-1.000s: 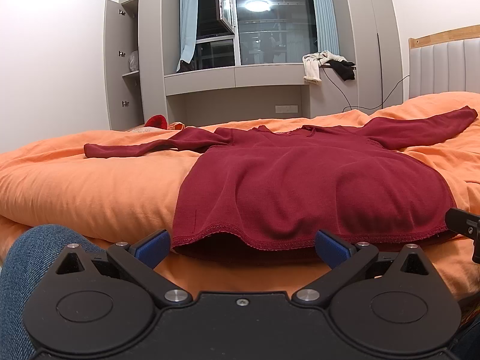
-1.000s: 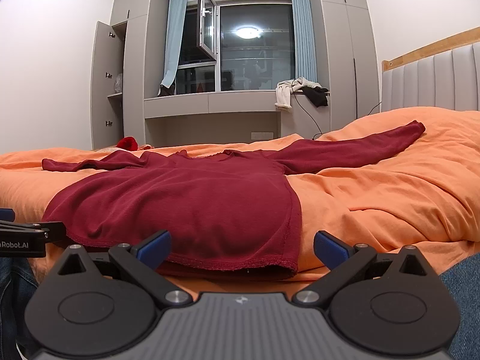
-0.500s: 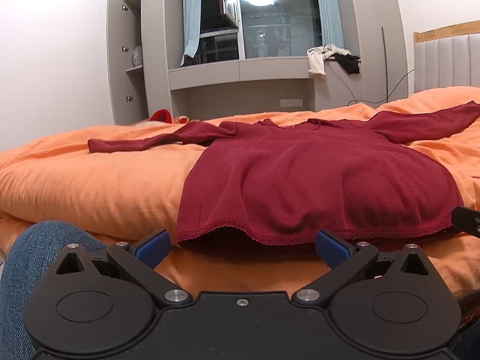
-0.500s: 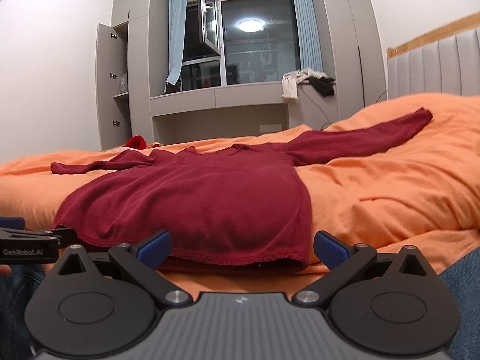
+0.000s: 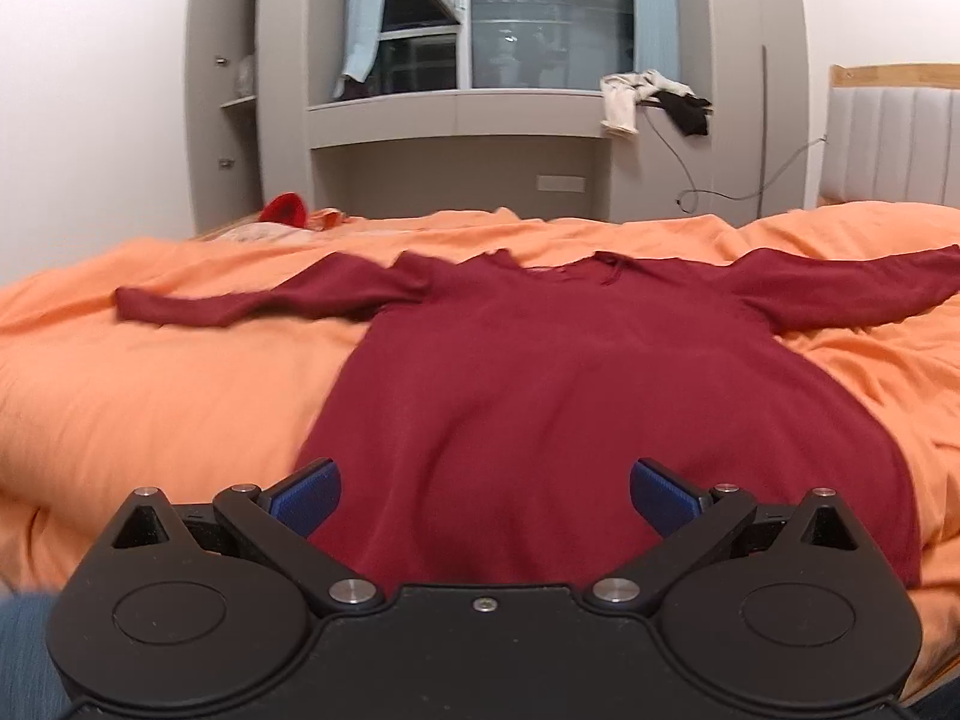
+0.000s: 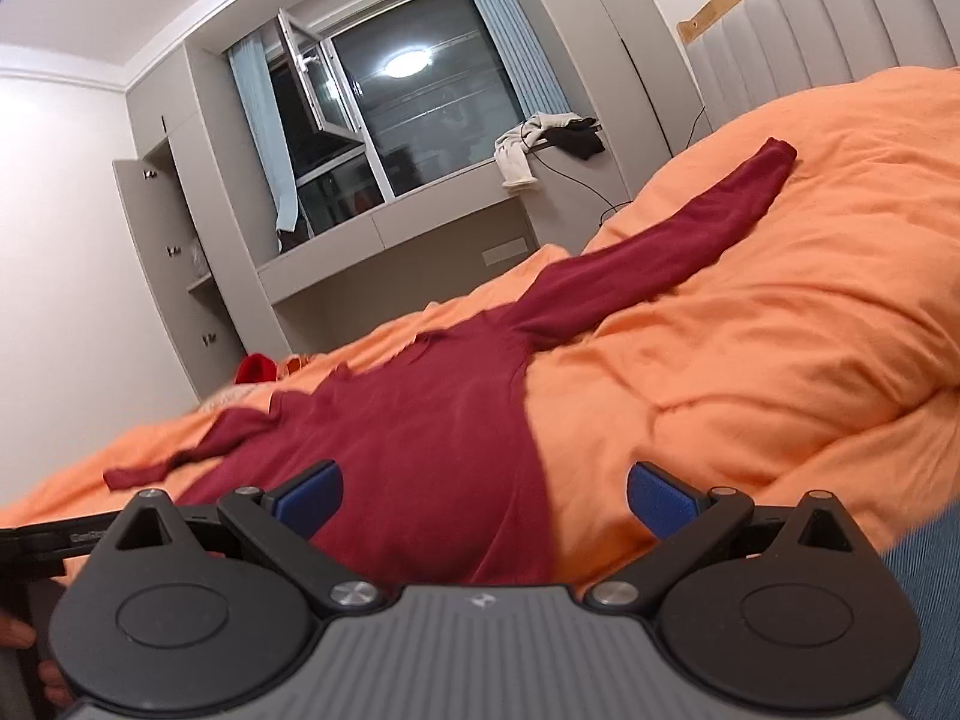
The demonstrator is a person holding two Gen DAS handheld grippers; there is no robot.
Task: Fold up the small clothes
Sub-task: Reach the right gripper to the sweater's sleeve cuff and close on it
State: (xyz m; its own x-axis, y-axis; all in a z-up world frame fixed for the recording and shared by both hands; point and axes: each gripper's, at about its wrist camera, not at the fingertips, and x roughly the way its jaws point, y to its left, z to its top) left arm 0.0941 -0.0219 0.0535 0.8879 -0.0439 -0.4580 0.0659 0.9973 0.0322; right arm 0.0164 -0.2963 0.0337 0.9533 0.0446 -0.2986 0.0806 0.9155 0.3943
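While nothing on it has been turned over yet, the sweater (image 5: pixel 558 396) lies flat and face up on the duvet (image 5: pixel 144 396), body toward the near edge of the bed and both sleeves stretched straight out to the sides. No fold shows anywhere: the hem end runs down to the bed edge, the neckline sits at the far end, and the sleeves reach well out over the orange cover. I would say the job is at its very start; sleeves and body all remain to be brought in.

Just above the hem the left gripper (image 5: pixel 485 495) hangs with its blue pads spread wide and red cloth showing between them, though it grips nothing. To its right, the right gripper (image 6: pixel 483 495) is tilted, likewise wide apart and empty; the sweater's right edge runs between its pads, with bare duvet on the outer side. Whether either one touches the fabric I cannot tell.

A sliver of the person's jeans (image 6: pixel 936 594) shows at the bed edge. Further off, beyond the bed, a small red thing (image 5: pixel 285 209) sits by the wardrobe, and pale and dark clothes (image 5: pixel 651 97) hang off the sill under the window.
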